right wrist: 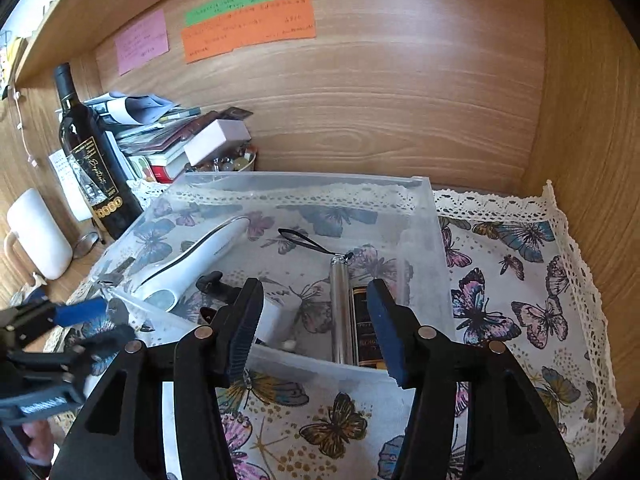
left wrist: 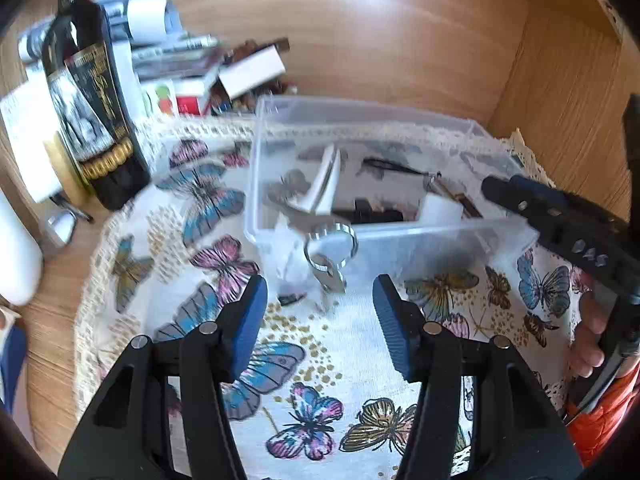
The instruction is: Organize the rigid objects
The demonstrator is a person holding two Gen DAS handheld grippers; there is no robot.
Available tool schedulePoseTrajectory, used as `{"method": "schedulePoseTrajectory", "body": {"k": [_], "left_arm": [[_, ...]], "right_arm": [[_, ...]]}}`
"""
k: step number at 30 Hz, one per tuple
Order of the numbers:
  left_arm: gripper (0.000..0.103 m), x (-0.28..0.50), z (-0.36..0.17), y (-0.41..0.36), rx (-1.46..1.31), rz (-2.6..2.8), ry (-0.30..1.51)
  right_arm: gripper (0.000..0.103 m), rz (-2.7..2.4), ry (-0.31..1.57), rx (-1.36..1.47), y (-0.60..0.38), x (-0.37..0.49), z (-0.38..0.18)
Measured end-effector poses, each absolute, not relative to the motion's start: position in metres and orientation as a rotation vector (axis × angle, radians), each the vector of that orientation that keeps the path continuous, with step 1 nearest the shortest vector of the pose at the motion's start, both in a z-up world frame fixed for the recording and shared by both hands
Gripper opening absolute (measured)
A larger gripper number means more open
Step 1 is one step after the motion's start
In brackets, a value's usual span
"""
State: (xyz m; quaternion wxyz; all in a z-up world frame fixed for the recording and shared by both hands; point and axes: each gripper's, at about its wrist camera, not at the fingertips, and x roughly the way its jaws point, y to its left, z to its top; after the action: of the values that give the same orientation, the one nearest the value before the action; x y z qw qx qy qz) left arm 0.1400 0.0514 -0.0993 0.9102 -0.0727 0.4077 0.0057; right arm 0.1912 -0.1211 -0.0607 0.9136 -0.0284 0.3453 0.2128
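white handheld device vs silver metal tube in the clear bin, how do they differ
The white handheld device is broad, curved and matte plastic; the silver metal tube is slim, straight and shiny. The device lies diagonally at the bin's left; the tube lies lengthwise toward its right, with a black wrist strap at its far end. Both rest inside the clear bin.

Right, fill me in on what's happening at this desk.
A person with a gripper in each hand is sorting small items into a clear plastic bin on a butterfly cloth. Both the left gripper and the right gripper are open and empty. A metal keyring lies just outside the bin's near wall; a white device and silver flashlight are inside.
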Motion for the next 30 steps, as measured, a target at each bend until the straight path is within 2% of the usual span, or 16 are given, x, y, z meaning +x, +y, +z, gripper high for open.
{"method": "schedulePoseTrajectory", "body": {"k": [2, 4, 6, 10, 23, 30], "left_arm": [[0.043, 0.145, -0.106, 0.052, -0.168, 0.005, 0.865], [0.025, 0.149, -0.112, 0.052, -0.190, -0.011, 0.887], [0.016, 0.150, -0.116, 0.051, -0.196, -0.004, 0.887], [0.006, 0.148, -0.115, 0.053, -0.208, 0.018, 0.858], [0.006, 0.127, -0.068, 0.049, -0.131, 0.032, 0.740], [0.006, 0.150, -0.058, 0.042, -0.103, 0.022, 0.723]], "right_arm": [[0.051, 0.439, 0.709, -0.061, -0.122, 0.189, -0.060], [0.051, 0.440, 0.707, -0.065, -0.122, 0.186, -0.060], [0.051, 0.442, 0.706, -0.068, -0.122, 0.185, -0.060], [0.051, 0.447, 0.705, -0.076, -0.123, 0.181, -0.061], [0.051, 0.457, 0.675, -0.066, -0.126, 0.170, -0.054], [0.051, 0.470, 0.659, -0.069, -0.126, 0.160, -0.049]]}}
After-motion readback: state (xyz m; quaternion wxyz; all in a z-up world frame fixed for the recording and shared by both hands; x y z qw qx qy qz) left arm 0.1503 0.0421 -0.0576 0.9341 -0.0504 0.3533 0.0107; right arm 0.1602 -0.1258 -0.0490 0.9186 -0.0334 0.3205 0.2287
